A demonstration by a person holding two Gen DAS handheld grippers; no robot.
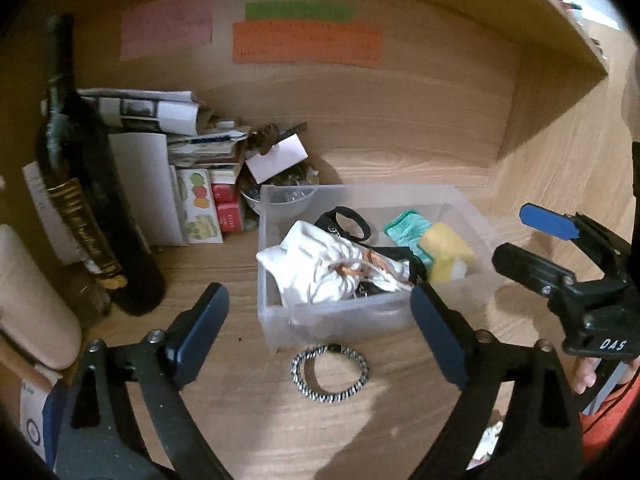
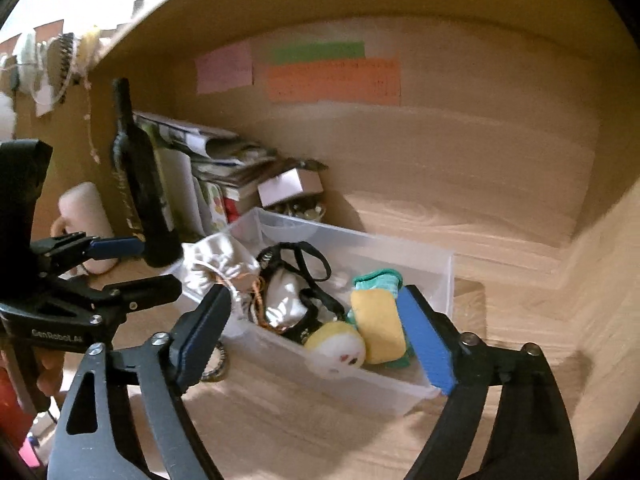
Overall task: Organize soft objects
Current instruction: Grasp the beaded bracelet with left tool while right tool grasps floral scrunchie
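wooden counter [image 1: 248, 420]: band [image 1: 329, 374] lies before the bin [image 1: 340, 316], centred ahead of the left tool [image 1: 320, 332], gaping empty; right tool [image 2: 316, 340] also apart.

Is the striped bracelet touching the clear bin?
Apart. The left wrist view shows bare wood between the bracelet lying on the desk and the bin's front wall.

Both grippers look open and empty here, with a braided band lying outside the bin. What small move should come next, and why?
Probably lower the open left gripper onto the braided band. It lies on the wood just in front of the clear bin, the only soft item in view left outside, centred between the jaws.
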